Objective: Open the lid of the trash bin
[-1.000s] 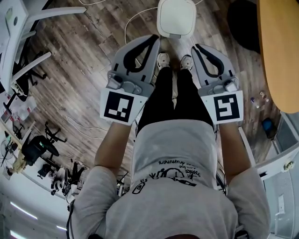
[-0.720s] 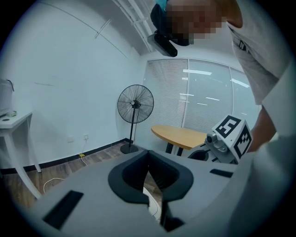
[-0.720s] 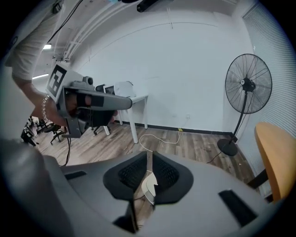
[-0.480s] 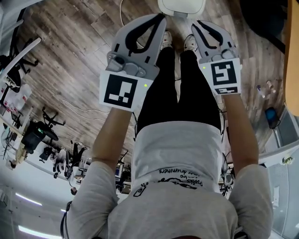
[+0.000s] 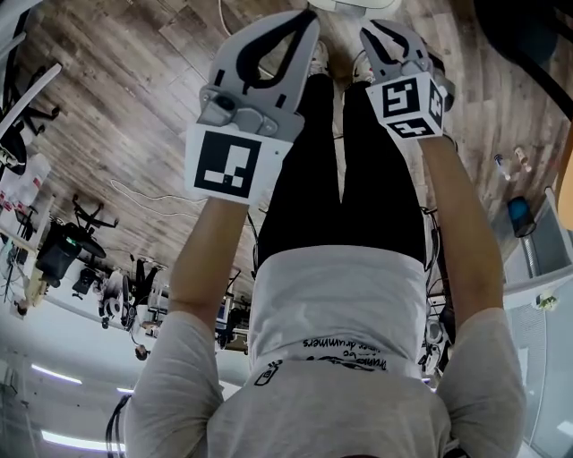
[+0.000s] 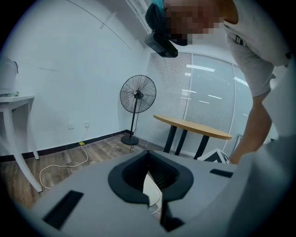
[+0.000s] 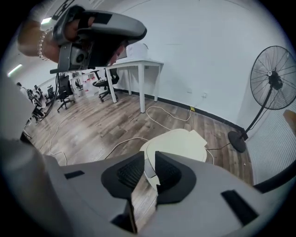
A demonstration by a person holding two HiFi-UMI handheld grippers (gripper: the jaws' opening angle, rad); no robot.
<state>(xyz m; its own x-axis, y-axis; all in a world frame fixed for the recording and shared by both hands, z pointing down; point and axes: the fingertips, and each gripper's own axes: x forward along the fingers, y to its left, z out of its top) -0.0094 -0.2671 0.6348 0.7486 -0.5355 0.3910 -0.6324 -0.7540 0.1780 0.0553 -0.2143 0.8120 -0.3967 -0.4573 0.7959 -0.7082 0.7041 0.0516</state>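
The trash bin (image 7: 178, 143) is a low cream-white bin with its lid down on the wooden floor, seen just beyond my right gripper (image 7: 149, 159). That gripper's jaws have just been opening; a narrow gap stands between them with nothing in it. In the head view only the bin's near edge (image 5: 345, 4) shows at the top, past the person's shoes. My right gripper (image 5: 369, 34) points down at it. My left gripper (image 5: 309, 22) hangs beside it, tips together and empty. In the left gripper view the left gripper (image 6: 148, 157) shows a white sliver behind its jaws.
A standing fan (image 7: 273, 83) and a white table (image 7: 138, 62) stand by the far wall. A cable (image 7: 162, 113) loops across the floor near the bin. A round wooden table (image 6: 194, 127) is to the right. The person's legs (image 5: 358, 179) are between the grippers.
Both grippers have sunk toward the floor and the bin has slid to the head view's top edge. The right gripper has tipped further down and rolled, its marker cube now tilted.
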